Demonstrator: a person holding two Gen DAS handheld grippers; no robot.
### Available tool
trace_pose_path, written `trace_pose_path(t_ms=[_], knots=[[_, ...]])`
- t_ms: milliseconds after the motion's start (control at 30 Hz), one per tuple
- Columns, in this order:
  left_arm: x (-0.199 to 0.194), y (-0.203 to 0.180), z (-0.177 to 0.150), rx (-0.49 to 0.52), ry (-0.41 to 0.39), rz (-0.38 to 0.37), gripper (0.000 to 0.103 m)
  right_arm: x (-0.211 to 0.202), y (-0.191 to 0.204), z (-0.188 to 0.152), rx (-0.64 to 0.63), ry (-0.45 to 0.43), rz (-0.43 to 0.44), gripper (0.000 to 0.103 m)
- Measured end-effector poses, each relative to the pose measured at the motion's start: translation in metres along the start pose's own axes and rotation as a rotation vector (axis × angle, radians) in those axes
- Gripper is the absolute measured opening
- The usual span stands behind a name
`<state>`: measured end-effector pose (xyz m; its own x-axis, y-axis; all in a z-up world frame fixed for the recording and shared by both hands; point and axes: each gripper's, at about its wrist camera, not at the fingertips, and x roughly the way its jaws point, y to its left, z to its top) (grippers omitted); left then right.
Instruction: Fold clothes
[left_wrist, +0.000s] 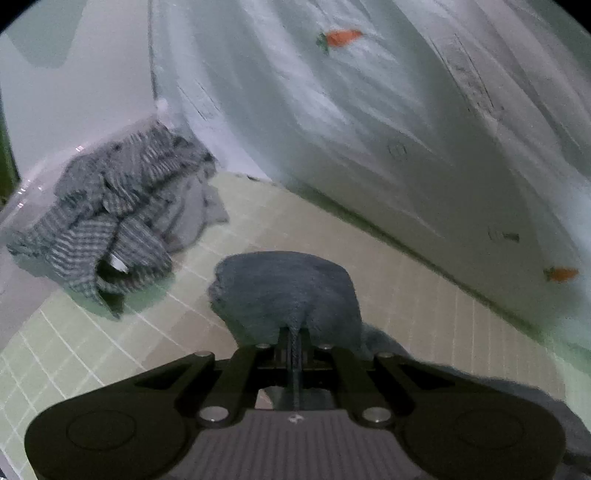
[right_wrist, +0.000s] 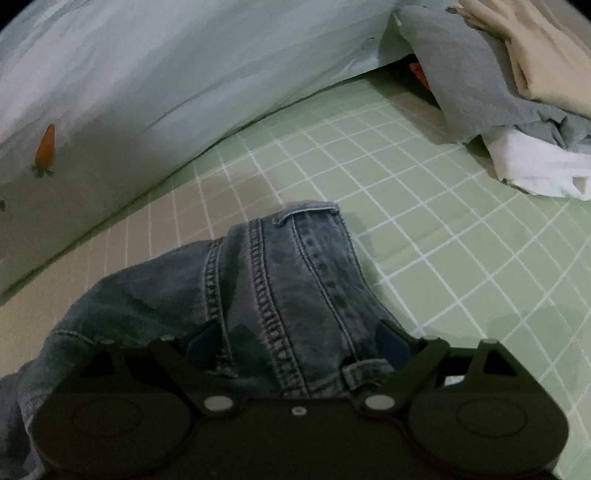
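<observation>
A pair of blue jeans (right_wrist: 280, 280) lies bunched on the green checked bed sheet (right_wrist: 424, 229). My right gripper (right_wrist: 299, 343) stands open. Its blue pads (right_wrist: 391, 341) sit wide apart on either side of the seamed waistband, which fills the gap and shows a belt loop at its far end. My left gripper (left_wrist: 295, 343) is shut on a narrow fold of the jeans (left_wrist: 284, 291), and the denim bulges up just beyond the fingertips. More denim trails off to the lower right in the left wrist view.
A crumpled grey striped garment (left_wrist: 114, 210) lies at the left. A pale quilt with carrot prints (left_wrist: 369, 110) runs along the far side of the bed. At the right, a pile of grey, beige and white clothes (right_wrist: 498, 92) sits on the sheet.
</observation>
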<state>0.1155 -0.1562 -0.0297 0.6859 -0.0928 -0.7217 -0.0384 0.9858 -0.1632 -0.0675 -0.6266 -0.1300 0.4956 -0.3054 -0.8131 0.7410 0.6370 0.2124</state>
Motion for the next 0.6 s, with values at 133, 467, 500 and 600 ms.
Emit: trace_pose_path(t_ms=[133, 467, 500, 600], knots=[[0.003, 0.008, -0.001, -0.018, 0.006, 0.024, 0.002, 0.001, 0.001, -0.003, -0.061, -0.015, 0.010, 0.053], [-0.009, 0.014, 0.057, 0.010, -0.170, 0.079, 0.002, -0.096, -0.012, 0.036, -0.108, -0.345, 0.034, 0.005], [-0.009, 0.014, 0.068, 0.015, -0.194, 0.084, 0.002, -0.107, -0.010, 0.044, -0.122, -0.390, 0.019, 0.005], [-0.008, 0.012, 0.098, 0.032, -0.267, 0.097, 0.002, -0.124, -0.009, 0.076, -0.135, -0.483, 0.011, 0.005]])
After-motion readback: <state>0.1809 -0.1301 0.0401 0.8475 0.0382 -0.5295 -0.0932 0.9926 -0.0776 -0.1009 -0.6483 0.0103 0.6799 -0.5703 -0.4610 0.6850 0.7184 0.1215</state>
